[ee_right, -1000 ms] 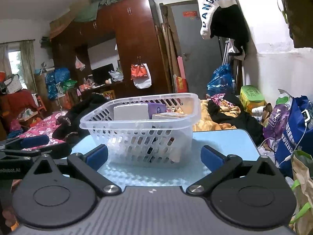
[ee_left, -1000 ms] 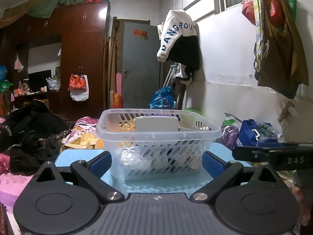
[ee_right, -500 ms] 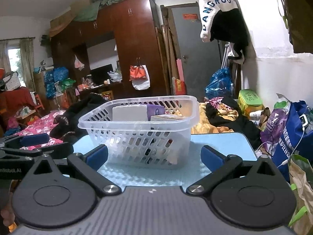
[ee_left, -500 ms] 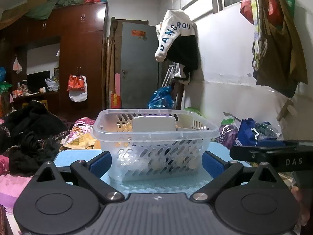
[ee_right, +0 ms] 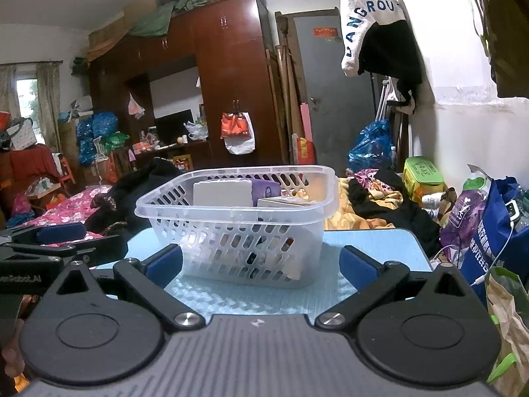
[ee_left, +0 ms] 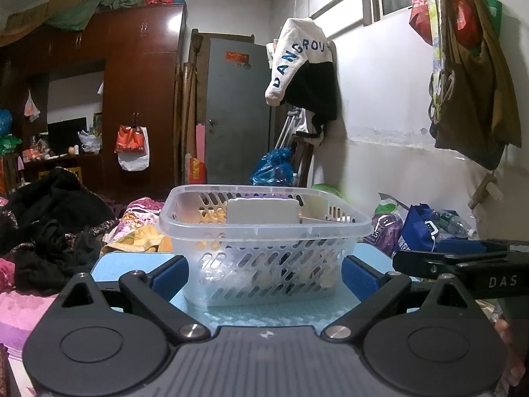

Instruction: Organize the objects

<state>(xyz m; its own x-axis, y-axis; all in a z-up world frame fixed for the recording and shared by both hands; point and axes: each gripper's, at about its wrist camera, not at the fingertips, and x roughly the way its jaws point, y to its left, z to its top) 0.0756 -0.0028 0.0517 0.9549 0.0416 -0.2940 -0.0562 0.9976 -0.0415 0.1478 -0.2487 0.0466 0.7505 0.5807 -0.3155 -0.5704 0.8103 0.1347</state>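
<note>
Looks basically done: the basket (ee_left: 264, 231) sits on the blue surface (ee_right: 373, 241) with the white box (ee_right: 222, 192) inside (purple thing too). Left tool (ee_left: 264, 273) and right tool (ee_right: 261, 261) both spread wide, empty.

Clear basket (ee_right: 211, 205) on blue table (ee_right: 373, 244) (white box (ee_right: 222, 192) inside), between wide-spread fingers (ee_right: 358, 261).

Left claw (ee_left: 264, 273) and right claw (ee_right: 261, 261) both gape, empty.

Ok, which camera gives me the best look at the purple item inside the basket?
Right wrist: the purple item shows clearly behind the white block in the basket. Left wrist shows only a purple sliver above that block.
</note>
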